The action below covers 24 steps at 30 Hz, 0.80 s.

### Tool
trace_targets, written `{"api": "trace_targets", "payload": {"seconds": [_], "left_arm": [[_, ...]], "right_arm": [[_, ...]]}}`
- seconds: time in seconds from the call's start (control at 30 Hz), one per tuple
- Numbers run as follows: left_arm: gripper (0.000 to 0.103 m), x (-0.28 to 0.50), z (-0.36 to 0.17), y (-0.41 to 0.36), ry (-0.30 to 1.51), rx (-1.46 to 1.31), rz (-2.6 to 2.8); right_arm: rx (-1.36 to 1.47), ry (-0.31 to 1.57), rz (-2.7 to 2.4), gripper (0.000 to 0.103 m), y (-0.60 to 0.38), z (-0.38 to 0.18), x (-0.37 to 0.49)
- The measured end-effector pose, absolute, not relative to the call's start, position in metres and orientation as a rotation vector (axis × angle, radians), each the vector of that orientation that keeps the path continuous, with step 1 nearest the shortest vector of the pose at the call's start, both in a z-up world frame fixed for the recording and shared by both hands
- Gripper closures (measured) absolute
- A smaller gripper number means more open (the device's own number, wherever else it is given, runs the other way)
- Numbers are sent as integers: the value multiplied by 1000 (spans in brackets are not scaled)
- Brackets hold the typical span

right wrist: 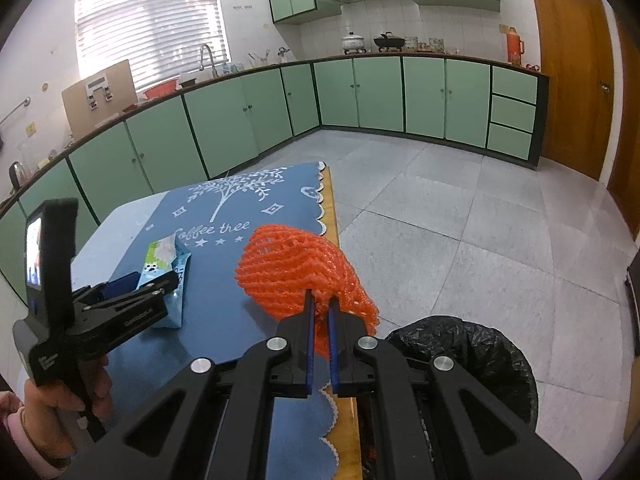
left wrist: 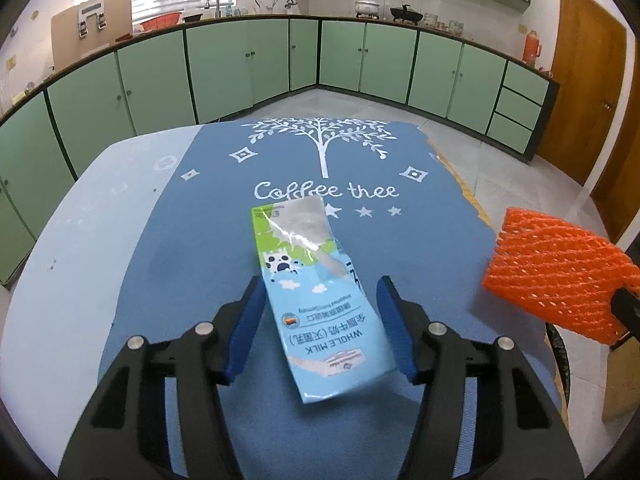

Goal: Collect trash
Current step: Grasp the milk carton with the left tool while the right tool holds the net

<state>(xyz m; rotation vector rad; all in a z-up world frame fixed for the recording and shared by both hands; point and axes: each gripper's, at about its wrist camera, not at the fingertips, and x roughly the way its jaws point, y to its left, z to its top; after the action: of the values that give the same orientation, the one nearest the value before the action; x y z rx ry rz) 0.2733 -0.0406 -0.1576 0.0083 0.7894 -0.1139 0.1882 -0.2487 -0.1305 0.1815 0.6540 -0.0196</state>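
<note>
Right claw point(right wrist: 320, 312) clamped on the orange foam net point(right wrist: 296, 268), held in the air above the blue cloth point(right wrist: 224, 288). Left claw point(left wrist: 322, 320) spread apart, one finger on either side of the milk carton point(left wrist: 316, 300) lying flat on that cloth-covered worktop point(left wrist: 80, 248). Black-lined bin point(right wrist: 472, 352) stands just beside the cloth's edge.

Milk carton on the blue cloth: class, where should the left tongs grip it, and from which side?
Grip the milk carton across its narrow width near the lower end, coming from that end. It lies flat and long, already between the open left tongs.
</note>
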Motion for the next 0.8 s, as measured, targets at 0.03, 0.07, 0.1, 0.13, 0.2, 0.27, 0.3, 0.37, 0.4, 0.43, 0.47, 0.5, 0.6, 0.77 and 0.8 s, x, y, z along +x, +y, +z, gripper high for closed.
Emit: {"api": "trace_targets", "payload": {"seconds": [0.03,0.07,0.1,0.13,0.2,0.27,0.3,0.37,0.4,0.43,0.47,0.5,0.6,0.77,0.8], "left_arm": [[56,273,-157,-40,785,8,-115],[75,272,-156,-40,775,13,-106],[84,273,-156,-39,782,15,-110],[85,273,-155,-37,782,3,-114],[88,273,-154,-32,787,-20,-123],[91,272,-153,-29,786,-30,-131],[94,270,-152,-27,782,-32,-133],[101,266,-151,-24,776,-31,-138],[103,264,-150,-23,773,-30,-143],[103,261,-149,-21,775,-33,-150],[103,259,-149,-18,783,-46,-161],[103,258,-149,-16,791,-58,-170],[86,254,-145,-17,789,-72,-173],[32,255,-137,-33,766,-75,-174],[29,257,-139,-39,775,-64,-172]], "right_arm": [[183,654,-21,97,-248,-131,189],[184,655,-22,97,-248,-131,191],[185,655,-22,97,-248,-131,191],[186,654,-22,97,-247,-131,192],[184,654,-22,97,-245,-131,192],[182,654,-21,97,-244,-130,192],[182,654,-21,97,-245,-131,192],[182,655,-20,97,-244,-131,192],[182,654,-19,97,-245,-130,191],[182,654,-18,97,-245,-130,191],[181,652,-17,97,-245,-130,190],[180,651,-17,97,-245,-129,189],[182,650,-18,97,-246,-130,189],[180,650,-21,97,-248,-129,189],[180,651,-21,97,-249,-129,189]]}}
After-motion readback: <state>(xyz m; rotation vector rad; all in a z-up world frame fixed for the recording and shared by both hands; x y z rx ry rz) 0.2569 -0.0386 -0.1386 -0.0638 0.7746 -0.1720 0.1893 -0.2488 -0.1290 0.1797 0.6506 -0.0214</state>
